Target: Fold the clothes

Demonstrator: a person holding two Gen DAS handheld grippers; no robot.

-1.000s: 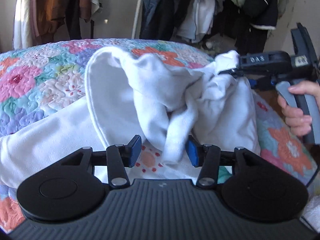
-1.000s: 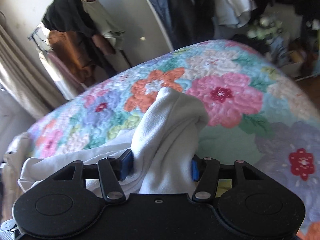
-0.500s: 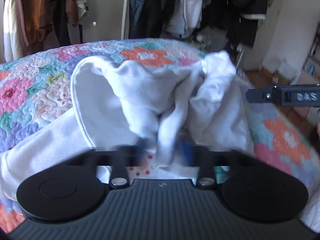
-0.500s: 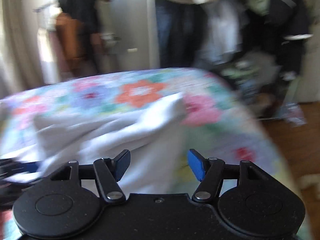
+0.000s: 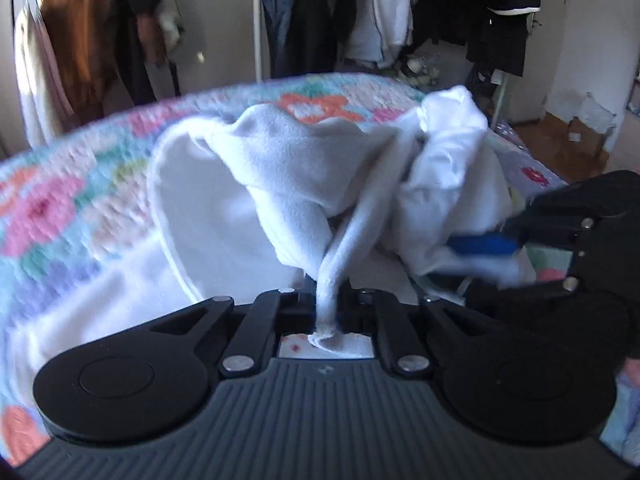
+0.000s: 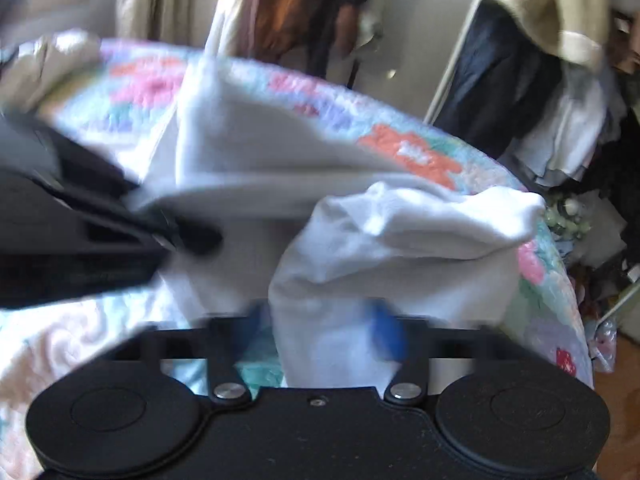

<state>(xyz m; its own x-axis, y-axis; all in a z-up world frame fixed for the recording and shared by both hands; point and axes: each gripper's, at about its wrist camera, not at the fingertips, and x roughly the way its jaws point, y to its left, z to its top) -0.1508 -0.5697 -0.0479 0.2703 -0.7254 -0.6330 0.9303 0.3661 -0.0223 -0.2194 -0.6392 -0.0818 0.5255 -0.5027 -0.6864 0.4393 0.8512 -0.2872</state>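
The left hand-held gripper (image 5: 326, 308) has its jaws pinched tight together. The right hand-held gripper (image 6: 320, 324) sits close at its right side, blurred, jaws apart around a thick bunch.

Left gripper (image 5: 326, 304) at near centre of the left wrist view, its jaws closed on a narrow fold of the garment (image 5: 288, 184). The garment rises ahead of it, bunched over the quilt (image 5: 52, 208), which lies beneath and extends left. Right gripper (image 5: 486, 254) enters from the right, touching the garment's right bunch. Hanging clothes (image 5: 312, 16) stand behind the bed. In the right wrist view, cloth fills the gap of the right gripper (image 6: 324, 326); the left gripper (image 6: 80, 232) lies to its left.
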